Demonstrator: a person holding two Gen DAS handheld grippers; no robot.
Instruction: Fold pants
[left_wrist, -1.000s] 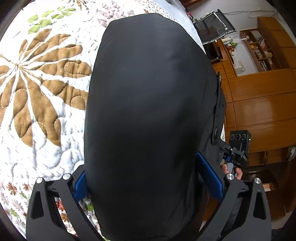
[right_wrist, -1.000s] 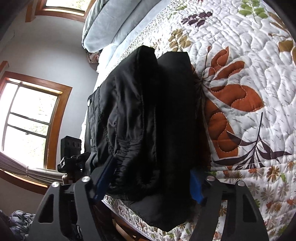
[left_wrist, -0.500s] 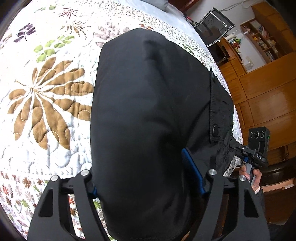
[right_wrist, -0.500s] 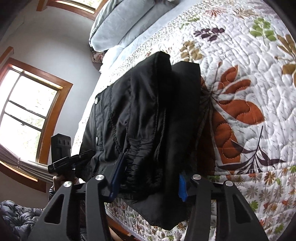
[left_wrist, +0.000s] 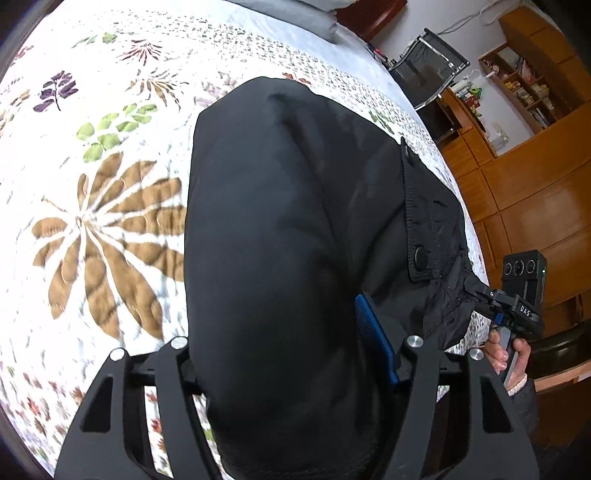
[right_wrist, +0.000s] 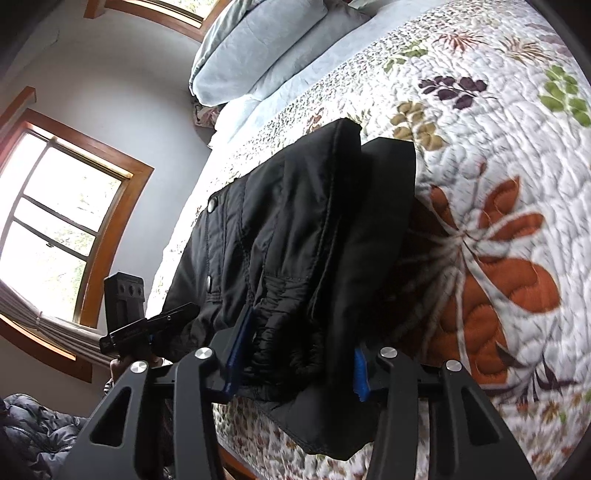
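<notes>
A flowered quilt (left_wrist: 92, 229) covers the bed. Black pants (left_wrist: 280, 236) lie folded on it at its near edge. The left gripper (left_wrist: 284, 332) and right gripper (right_wrist: 295, 354) have jaws closing, seemingly pinching the pants. Right gripper reads "DAS".

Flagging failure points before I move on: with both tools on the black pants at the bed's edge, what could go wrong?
1. The left tool is closing on thick padded pants; the bulky fabric might slip out when lifted.
2. The right tool is closing on the bunched waistband; stacked layers could separate.
3. A corner overhangs the quilt edge and may drag everything off.
</notes>
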